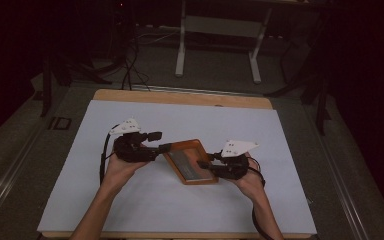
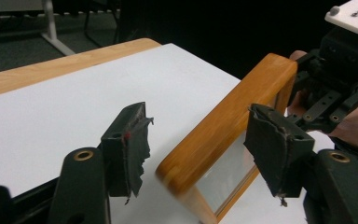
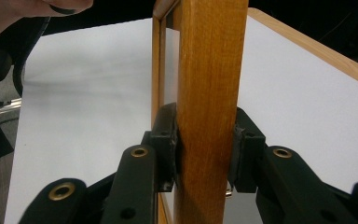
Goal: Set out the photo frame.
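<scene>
Frame position: I see the wooden picture frame (image 1: 190,161) mid-table on the white sheet (image 1: 180,210), between both grippers.
Right gripper (image 3: 205,149): jaws clamped on the frame's near-right edge.
Left gripper (image 2: 196,149): jaws spread apart, straddling the frame's far-left corner.

dim room | grey carpet floor (image 1: 215,75) | white table frame (image 1: 220,30) behind
</scene>
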`<state>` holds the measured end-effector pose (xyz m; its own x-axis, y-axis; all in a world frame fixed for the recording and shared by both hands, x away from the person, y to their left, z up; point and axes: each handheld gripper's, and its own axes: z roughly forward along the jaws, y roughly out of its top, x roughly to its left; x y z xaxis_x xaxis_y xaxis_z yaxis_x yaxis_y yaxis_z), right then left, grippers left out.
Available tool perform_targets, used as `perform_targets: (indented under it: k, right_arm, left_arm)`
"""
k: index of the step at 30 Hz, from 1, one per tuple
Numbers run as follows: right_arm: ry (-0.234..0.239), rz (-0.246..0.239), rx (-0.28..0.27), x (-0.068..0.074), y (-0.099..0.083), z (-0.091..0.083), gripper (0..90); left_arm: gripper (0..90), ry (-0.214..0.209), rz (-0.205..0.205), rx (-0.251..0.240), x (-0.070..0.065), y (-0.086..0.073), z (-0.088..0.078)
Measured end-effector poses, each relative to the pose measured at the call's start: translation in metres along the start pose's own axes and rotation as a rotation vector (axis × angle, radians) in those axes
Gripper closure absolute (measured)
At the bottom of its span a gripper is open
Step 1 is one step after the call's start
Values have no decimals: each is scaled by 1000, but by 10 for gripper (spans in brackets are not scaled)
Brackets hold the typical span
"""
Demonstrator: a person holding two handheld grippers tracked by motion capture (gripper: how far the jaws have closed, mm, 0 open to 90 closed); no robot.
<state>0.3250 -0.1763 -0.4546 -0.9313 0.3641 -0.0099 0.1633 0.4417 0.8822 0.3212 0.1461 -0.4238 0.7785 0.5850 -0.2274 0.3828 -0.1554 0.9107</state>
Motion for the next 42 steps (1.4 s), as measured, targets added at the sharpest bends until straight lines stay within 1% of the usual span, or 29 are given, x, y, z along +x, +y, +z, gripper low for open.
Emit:
perform_targets:
  k: [2, 4, 5, 6, 7, 11, 13, 14, 18, 20, 21, 23, 25, 26, 27, 28, 29, 30, 32, 34, 38, 39, 40, 42]
  right_arm:
    - [-1, -2, -2, 0, -1, -1, 677]
    - [-1, -3, 2, 0, -2, -1, 676]
    - [-1, -3, 2, 0, -2, -1, 676]
    - [-2, -3, 3, -1, -3, -2, 675]
    - [-2, -3, 3, -1, -3, -2, 675]
    - [-11, 1, 6, -2, -6, -5, 669]
    - [-12, -1, 6, -2, -6, -5, 669]
    - [-11, -3, 6, -2, -6, -5, 669]
    - [-13, -8, 4, -1, -6, -5, 669]
    - [-10, -20, 5, 0, -6, -5, 671]
    - [-9, -24, 4, 0, -6, -5, 671]
    - [-5, -23, 0, 1, -6, -5, 673]
    - [-6, -21, -2, 1, -6, -5, 672]
    - [-13, -20, -2, 1, -6, -5, 671]
    - [-13, -20, -2, 1, -6, -5, 671]
    - [-17, -19, -4, 1, -6, -4, 670]
    - [-17, -16, -4, 1, -6, -4, 670]
    - [-17, -12, -6, 0, -7, -4, 670]
    - [-14, -7, -8, 0, -8, -5, 669]
    - [-15, -6, -9, 0, -8, -5, 669]
    - [-22, -3, -6, 0, -9, -6, 667]
    - [-22, -3, -6, 0, -9, -6, 667]
    - [-23, -4, -8, -1, -10, -6, 666]
    - [-23, 8, -8, -3, -11, -6, 663]
  left_arm:
    - [364, -2, -13, 0, 3, -5, -1]
    - [347, -15, -23, -4, 6, -9, -1]
    - [339, -15, -23, -4, 6, -9, -1]
    - [329, -27, -36, -9, 8, -14, 0]
    - [324, -27, -36, -9, 8, -14, 0]
    - [296, -33, -42, 18, 11, -26, 9]
    - [289, -34, -43, 21, 11, -28, 11]
    - [288, -40, -47, 26, 11, -33, 16]
    - [289, -54, -52, 28, 10, -37, 23]
    - [281, -64, -59, 17, 8, -38, 27]
    - [282, -78, -60, 11, 8, -39, 28]
    - [297, -90, -67, 7, 6, -40, 31]
    - [312, -93, -71, 8, 5, -40, 31]
    - [324, -108, -77, 8, 3, -40, 33]
    - [331, -108, -77, 8, 3, -40, 33]
    - [343, -118, -80, 9, 1, -41, 34]
    - [345, -116, -75, 10, 1, -41, 34]
    - [354, -119, -74, 9, 1, -42, 34]
    - [378, -137, -92, -3, 3, -44, 34]
    - [385, -144, -97, -2, 4, -45, 35]
    - [392, -131, -68, 47, 2, -51, 46]
    - [394, -131, -68, 47, 2, -51, 46]
    - [394, -122, -54, 79, 2, -56, 53]
    - [397, -120, -57, 96, 4, -60, 58]
